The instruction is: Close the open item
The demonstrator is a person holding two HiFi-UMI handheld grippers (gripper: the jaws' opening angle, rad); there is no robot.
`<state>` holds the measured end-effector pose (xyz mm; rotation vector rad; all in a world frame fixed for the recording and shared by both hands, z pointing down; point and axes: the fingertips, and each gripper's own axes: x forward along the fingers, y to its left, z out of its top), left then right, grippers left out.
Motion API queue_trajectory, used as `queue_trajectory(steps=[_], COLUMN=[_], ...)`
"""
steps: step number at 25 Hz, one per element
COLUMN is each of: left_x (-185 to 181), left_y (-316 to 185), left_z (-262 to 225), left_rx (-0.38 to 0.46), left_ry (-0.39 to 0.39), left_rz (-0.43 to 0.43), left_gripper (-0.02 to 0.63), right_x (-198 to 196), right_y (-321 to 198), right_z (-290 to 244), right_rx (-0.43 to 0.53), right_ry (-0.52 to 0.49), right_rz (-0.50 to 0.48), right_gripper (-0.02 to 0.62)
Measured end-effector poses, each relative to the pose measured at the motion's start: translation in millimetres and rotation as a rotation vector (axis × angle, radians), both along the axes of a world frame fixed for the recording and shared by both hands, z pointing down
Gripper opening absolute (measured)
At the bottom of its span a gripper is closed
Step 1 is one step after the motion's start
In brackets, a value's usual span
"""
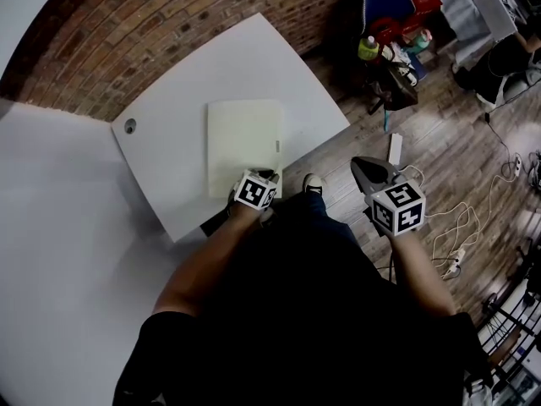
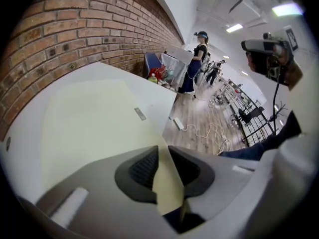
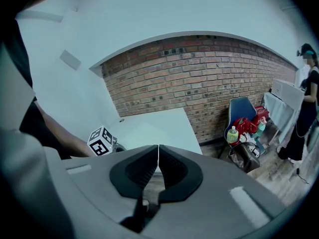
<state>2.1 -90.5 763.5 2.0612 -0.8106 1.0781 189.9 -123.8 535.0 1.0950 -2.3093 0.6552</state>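
A pale yellow folder (image 1: 243, 142) lies flat and closed on the white table (image 1: 169, 167), with a small label (image 1: 275, 145) near its right edge. My left gripper (image 1: 269, 176) sits at the folder's near right corner. In the left gripper view the jaws (image 2: 163, 151) stand slightly apart, and the folder's (image 2: 94, 118) corner shows in the gap with no pad visibly pressing it. My right gripper (image 1: 372, 172) hovers off the table over the wooden floor. Its jaws (image 3: 158, 151) are shut with nothing between them.
A brick wall (image 1: 169, 24) runs behind the table. A grommet hole (image 1: 129, 126) marks the table's left part. A blue chair with bags and bottles (image 1: 393, 24) stands at the right, a power strip (image 1: 395, 148) and white cables (image 1: 452, 227) lie on the floor. A person (image 2: 195, 59) stands far off.
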Motion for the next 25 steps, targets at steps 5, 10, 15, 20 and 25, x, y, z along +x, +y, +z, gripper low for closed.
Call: queue_trajectory(steps=[5, 10, 15, 20, 25], left_x=[2, 3, 5, 4, 8], left_y=[-1, 0, -1, -2, 0], left_z=[4, 8, 10, 5, 3], left_rx=[-0.003, -0.011, -0.001, 0.006, 0.015], left_ry=[-0.010, -0.020, -0.025, -0.044, -0.039], left_rz=[0.009, 0.016, 0.016, 0.029, 0.044], left_gripper=[0.064, 0.066, 0.069, 0.077, 0.095], right_x=[7, 8, 5, -1, -4], right_y=[1, 0, -2, -3, -6], right_z=[2, 3, 5, 6, 5], right_rx=[-0.005, -0.007, 0.001, -0.011, -0.005], right_ry=[0.004, 0.005, -0.004, -0.008, -0.017], right_rz=[0.007, 0.010, 0.006, -0.003, -0.004], right_gripper=[0.006, 0.006, 0.006, 0.006, 0.006])
